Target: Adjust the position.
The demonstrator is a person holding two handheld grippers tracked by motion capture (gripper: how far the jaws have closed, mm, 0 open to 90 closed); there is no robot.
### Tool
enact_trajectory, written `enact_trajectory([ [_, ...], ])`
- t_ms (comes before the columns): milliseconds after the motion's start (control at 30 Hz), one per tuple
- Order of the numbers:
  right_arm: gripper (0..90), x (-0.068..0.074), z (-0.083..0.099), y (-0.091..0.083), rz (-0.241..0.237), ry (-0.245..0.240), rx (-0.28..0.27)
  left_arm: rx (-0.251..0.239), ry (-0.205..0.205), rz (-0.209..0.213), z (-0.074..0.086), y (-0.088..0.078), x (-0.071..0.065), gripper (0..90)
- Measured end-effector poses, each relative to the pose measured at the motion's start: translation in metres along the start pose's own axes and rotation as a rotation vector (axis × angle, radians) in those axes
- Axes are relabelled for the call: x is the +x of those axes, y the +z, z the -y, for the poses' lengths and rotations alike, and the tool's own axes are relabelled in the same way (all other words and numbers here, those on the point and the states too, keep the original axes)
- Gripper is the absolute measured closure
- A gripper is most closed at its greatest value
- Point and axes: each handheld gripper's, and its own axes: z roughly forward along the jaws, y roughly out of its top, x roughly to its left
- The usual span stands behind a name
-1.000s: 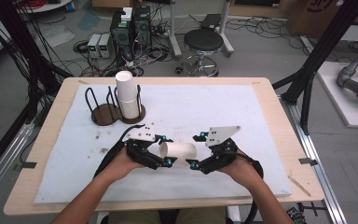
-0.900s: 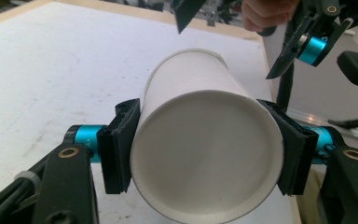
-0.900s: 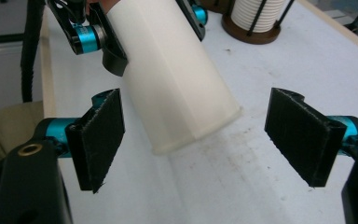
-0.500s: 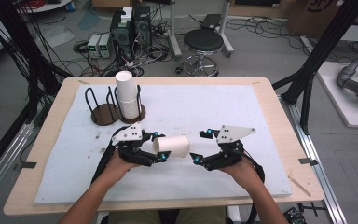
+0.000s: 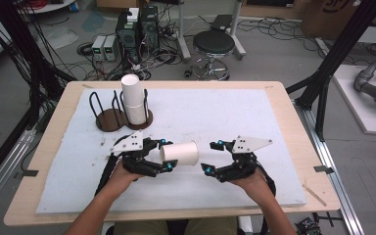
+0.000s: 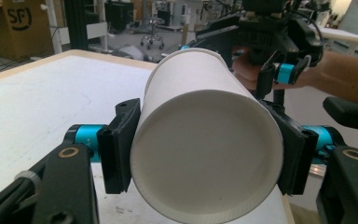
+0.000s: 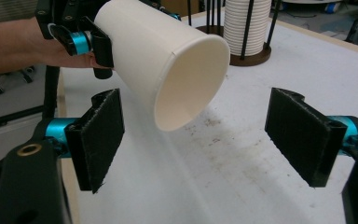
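Two grippers faced each other near the front edge of the white mat, with a paper cup lying sideways between them. From the high view, the left gripper pinched the cup near its base, holding it off the mat with the open mouth turned toward the right gripper. Behind them a stack of cups stood in a wire holder on a round wooden base.

Seen from the left gripper view, the cup's flat bottom sat squeezed between both black pads, a detail hidden from above. Looking along the right gripper view, its jaws stood spread wide, with the cup's rim hanging just ahead of the gap and touching neither pad.

Both hands gripped from below, forearms angled inward, each gripper roughly level and pointed at the other.
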Motion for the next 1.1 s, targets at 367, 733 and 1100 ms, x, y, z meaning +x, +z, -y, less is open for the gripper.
enact_trajectory([
  [367,20.1,0.004,0.007,0.004,-0.056,-0.023,-0.006,-0.034,0.02,0.08,0.002,0.0,-0.003,34.4],
  [733,20.1,0.007,0.008,0.013,-0.132,-0.04,-0.006,-0.033,0.048,0.137,0.002,0.001,-0.006,34.5],
  [1100,20.1,0.007,0.011,0.022,-0.203,-0.04,-0.004,-0.031,0.056,0.183,0.003,0.005,-0.011,34.5],
])
